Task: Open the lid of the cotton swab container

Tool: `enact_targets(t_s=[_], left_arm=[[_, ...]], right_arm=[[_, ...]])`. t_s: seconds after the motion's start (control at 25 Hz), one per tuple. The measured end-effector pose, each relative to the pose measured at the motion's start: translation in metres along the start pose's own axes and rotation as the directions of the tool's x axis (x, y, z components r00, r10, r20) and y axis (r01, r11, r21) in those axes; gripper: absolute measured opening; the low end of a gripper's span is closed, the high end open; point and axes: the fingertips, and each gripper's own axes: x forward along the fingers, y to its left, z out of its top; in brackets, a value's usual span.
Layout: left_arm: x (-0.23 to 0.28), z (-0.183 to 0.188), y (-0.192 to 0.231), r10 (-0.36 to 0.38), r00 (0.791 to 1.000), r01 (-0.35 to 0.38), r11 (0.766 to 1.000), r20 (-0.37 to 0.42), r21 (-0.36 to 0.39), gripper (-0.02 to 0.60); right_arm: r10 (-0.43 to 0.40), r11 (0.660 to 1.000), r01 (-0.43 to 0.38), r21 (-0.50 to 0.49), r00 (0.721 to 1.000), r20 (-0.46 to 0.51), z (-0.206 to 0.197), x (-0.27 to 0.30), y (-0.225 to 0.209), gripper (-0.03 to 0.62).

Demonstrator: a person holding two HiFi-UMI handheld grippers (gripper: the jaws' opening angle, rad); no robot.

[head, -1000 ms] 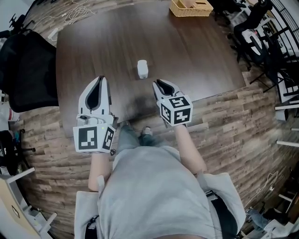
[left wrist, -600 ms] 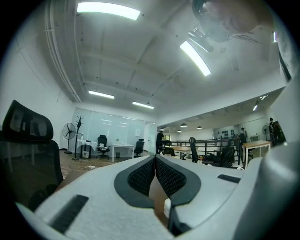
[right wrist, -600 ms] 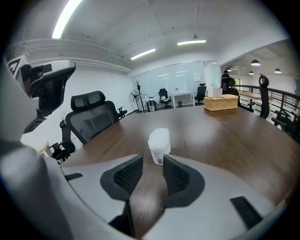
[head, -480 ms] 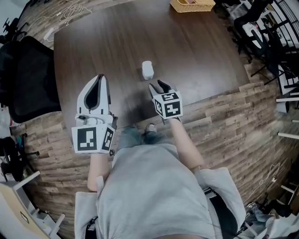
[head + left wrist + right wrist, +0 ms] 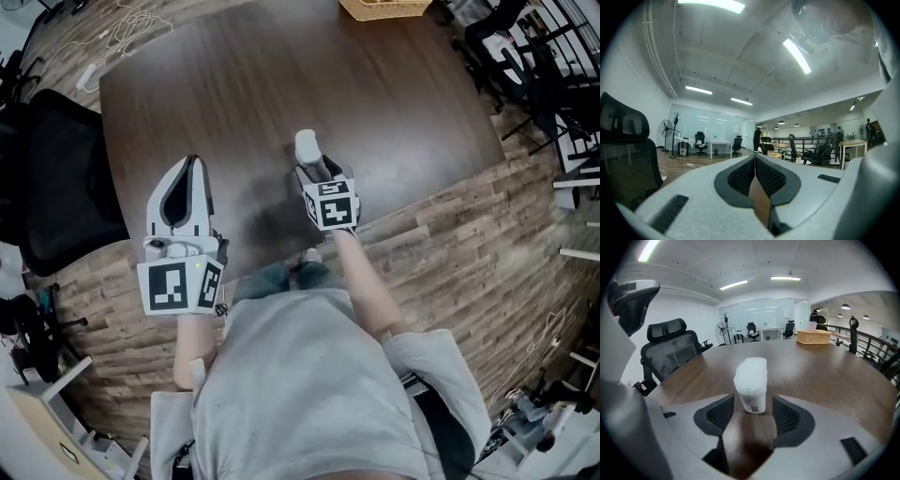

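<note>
Now my right gripper (image 5: 314, 172) sits low over the dark wooden tabletop (image 5: 225, 84), its fingers (image 5: 719, 416) opening wide. The white cotton swab container (image 5: 751, 379) stands upright between their tips, lid closed, not far from the near edge. I cannot tell whether either finger touches it. My left gripper (image 5: 191, 167) hangs well apart to the left, its fingers pressed together with nothing between them. A wicker basket (image 5: 384, 7) sits at the far edge

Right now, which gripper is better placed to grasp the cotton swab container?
The right gripper: its jaws are opening with the cotton swab container at their tips. The left gripper is shut, aside.
</note>
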Motion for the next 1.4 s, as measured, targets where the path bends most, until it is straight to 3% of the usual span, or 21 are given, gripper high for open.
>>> enact_targets(t_s=[0.6, 1.16, 1.4], left_arm=[[0.021, -0.014, 0.044, -0.047, 0.998, 0.047, 0.999, -0.035, 0.001, 0.011], [0.046, -0.014, 0.018, -0.131, 0.991, 0.131, 0.991, -0.023, 0.005, 0.011], [0.052, -0.003, 0.001, -0.189, 0.982, 0.189, 0.982, 0.003, 0.03, 0.011]], right_arm=[[-0.146, 0.989, 0.148, -0.03, 0.989, 0.036, 0.008, 0.032, -0.002, 0.201], [-0.012, 0.984, 0.043, -0.171, 0.984, 0.178, 0.07, -0.035, 0.01, 0.196], [0.08, 0.985, -0.041, -0.167, 0.97, 0.228, 0.101, -0.071, 0.017, 0.196]])
